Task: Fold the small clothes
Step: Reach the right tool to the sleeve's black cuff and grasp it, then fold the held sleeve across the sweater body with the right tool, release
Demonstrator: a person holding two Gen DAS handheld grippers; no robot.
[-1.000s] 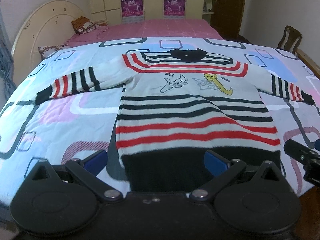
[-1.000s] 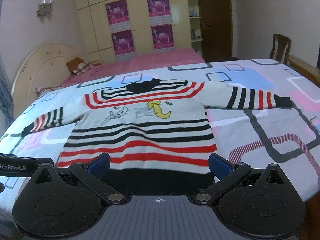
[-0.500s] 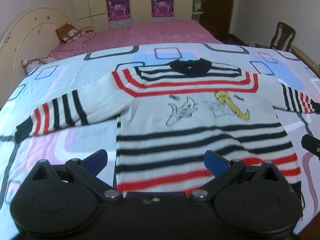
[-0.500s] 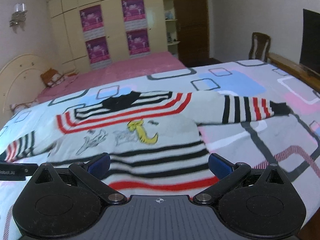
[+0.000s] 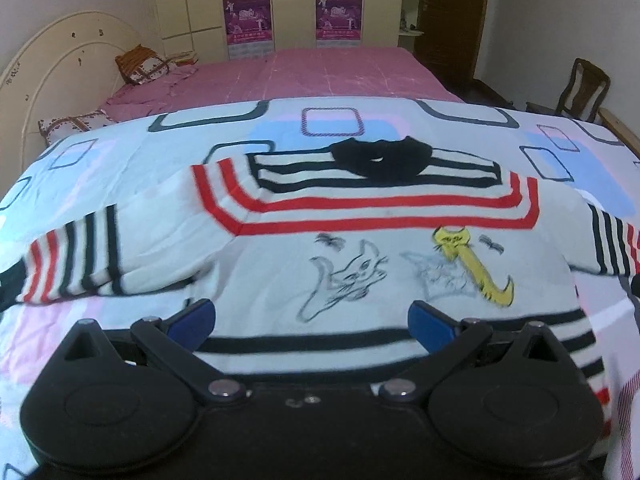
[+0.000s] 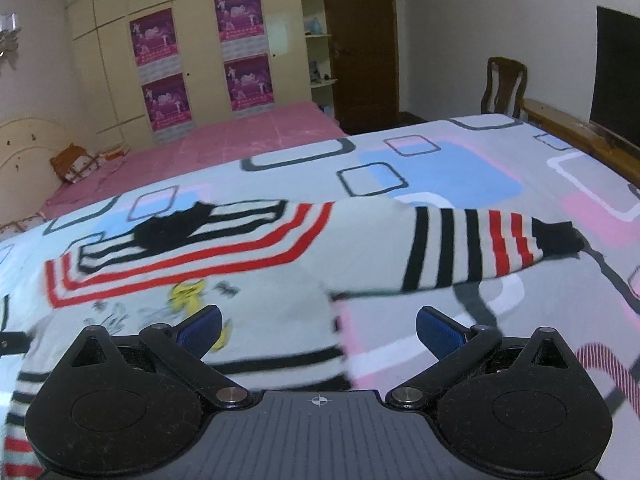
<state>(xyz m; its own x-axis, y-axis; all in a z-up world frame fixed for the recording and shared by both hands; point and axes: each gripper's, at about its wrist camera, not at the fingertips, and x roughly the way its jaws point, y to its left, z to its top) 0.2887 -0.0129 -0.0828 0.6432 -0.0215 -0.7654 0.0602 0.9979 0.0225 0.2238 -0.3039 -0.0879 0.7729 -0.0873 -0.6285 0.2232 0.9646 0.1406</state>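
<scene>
- Bedspread, white cotton printed with blue, pink and dark rounded rectangles, covers the near bed; a second bed behind it wears a plain pink sheet.
- Room: cream wardrobe doors carrying purple posters, a curved cream headboard at the left, a dark wooden chair and a brown door at the right.
- Child's white knitted sweater with black and red stripes and cat drawings lies flat, front up, on the printed bedspread — both sleeves spread sideways, black collar farthest away.
- Left gripper hovers over the sweater's chest, blue-padded jaws spread wide, holding nothing.
- Right gripper hovers by the sweater's right armpit — jaws likewise released and empty.
</scene>
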